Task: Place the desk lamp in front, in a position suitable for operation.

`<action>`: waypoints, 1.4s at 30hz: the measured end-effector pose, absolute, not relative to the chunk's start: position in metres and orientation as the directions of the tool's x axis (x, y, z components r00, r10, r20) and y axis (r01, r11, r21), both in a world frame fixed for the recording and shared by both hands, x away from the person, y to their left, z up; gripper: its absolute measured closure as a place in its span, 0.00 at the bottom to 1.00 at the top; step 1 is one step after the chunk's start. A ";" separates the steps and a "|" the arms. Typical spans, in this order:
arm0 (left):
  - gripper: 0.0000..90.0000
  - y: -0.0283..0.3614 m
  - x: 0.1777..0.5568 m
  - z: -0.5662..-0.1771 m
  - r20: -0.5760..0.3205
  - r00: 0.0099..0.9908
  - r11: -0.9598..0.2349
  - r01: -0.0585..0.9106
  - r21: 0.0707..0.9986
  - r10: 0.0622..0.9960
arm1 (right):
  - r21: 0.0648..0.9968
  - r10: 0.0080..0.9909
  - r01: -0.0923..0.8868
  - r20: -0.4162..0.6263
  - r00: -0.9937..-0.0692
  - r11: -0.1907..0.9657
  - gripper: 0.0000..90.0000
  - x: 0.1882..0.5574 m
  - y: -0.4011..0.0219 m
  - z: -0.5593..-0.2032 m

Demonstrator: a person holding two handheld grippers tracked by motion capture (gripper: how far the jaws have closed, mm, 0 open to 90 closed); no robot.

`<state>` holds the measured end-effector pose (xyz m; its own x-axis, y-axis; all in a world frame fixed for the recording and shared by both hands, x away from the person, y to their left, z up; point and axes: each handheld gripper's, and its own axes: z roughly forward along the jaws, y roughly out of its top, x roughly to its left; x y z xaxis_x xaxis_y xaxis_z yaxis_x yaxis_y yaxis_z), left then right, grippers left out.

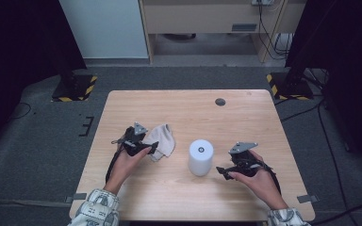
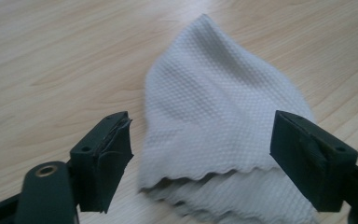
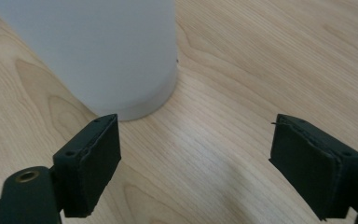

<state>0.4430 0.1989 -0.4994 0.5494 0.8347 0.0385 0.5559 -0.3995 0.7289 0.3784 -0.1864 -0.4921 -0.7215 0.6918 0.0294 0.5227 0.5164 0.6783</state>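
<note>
The folded white cloth lay flat on the wooden table, left of centre, and the left gripper sat at its near edge with its jaws parted on either side of the scalloped hem, pressing on nothing, probably lined up to pinch the layers together. The white cylinder stood upright near the middle of the table, just right of the cloth. The right gripper hovered low beside the cylinder's base, also released, its jaws spread over bare wood; the cylinder stood ahead and off to one side, so it seemed placed to steady or take it, though the blurred view left that uncertain.
</note>
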 end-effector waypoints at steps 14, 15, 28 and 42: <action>0.31 0.188 0.452 -0.525 0.019 0.566 -0.433 0.607 0.666 0.824 | 0.667 0.724 0.563 0.051 -0.688 0.488 0.20 0.381 -0.192 -0.501; 0.31 0.189 0.452 -0.525 0.016 0.569 -0.433 0.606 0.667 0.822 | 0.668 0.724 0.561 0.048 -0.688 0.489 0.20 0.380 -0.192 -0.501; 0.81 0.187 0.449 -0.521 0.024 0.638 -0.488 0.564 0.666 0.770 | 0.686 0.669 0.512 0.051 -0.742 0.516 0.16 0.373 -0.181 -0.497; 0.87 0.195 0.439 -0.489 -0.019 0.692 -0.455 0.495 0.740 0.722 | 0.734 0.590 0.420 0.033 -0.806 0.534 0.08 0.368 -0.157 -0.486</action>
<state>0.4385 0.1945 -0.4886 0.6918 0.7218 -0.0195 0.4954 -0.4548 0.7401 0.3675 -0.1572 -0.4862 -0.8065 0.5904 0.0326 0.4204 0.5337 0.7337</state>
